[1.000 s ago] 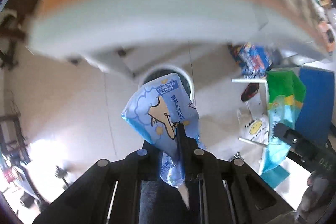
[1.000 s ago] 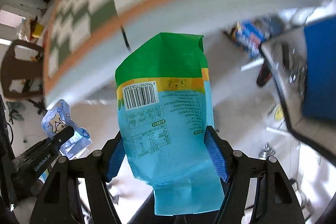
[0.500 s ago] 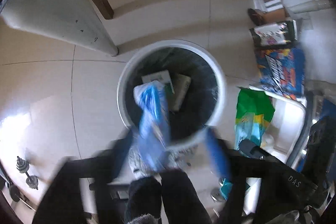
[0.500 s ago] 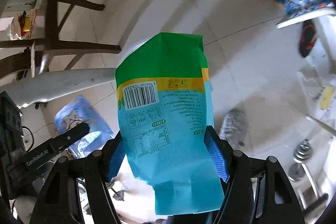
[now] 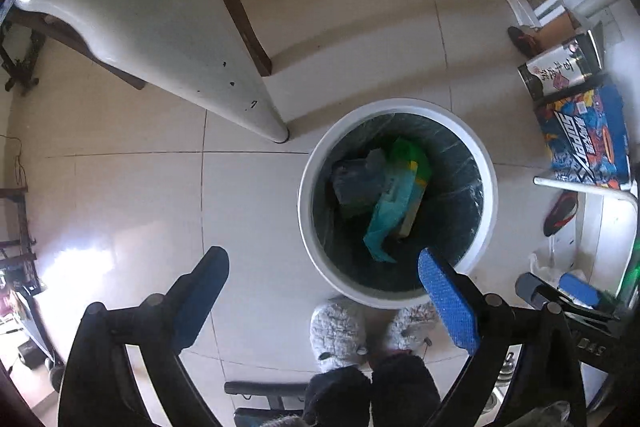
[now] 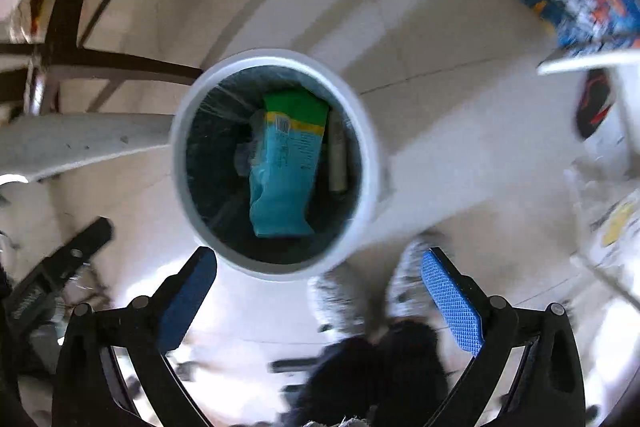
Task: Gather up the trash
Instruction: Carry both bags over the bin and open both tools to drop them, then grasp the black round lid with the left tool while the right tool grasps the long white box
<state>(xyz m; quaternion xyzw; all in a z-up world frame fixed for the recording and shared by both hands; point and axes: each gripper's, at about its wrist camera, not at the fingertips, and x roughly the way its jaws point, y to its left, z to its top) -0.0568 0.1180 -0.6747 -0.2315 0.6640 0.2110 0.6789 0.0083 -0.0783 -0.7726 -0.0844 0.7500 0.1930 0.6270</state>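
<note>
White round plastic bin [image 5: 398,205], dark-lined: green-and-teal snack bag [image 6: 286,167] lies inside among other wrappers. Left gripper [image 5: 324,291] and right gripper [image 6: 320,291]: fingers apart, empty. These items look collected; remaining trash unseen.

Below me is a pale tiled floor [image 5: 248,211] with thin dark joints. A round white trash bin [image 5: 490,187] with a dark liner stands on it, just beside the foot of a white table leg [image 5: 276,131]. My two grey fuzzy slippers [image 5: 340,335] rest on the tiles, touching the bin's near side. A dark wooden chair leg [image 5: 256,43] stands behind the table leg. A blue printed box [image 5: 584,143] sits to the right, near a black-and-red shoe [image 5: 560,211].
</note>
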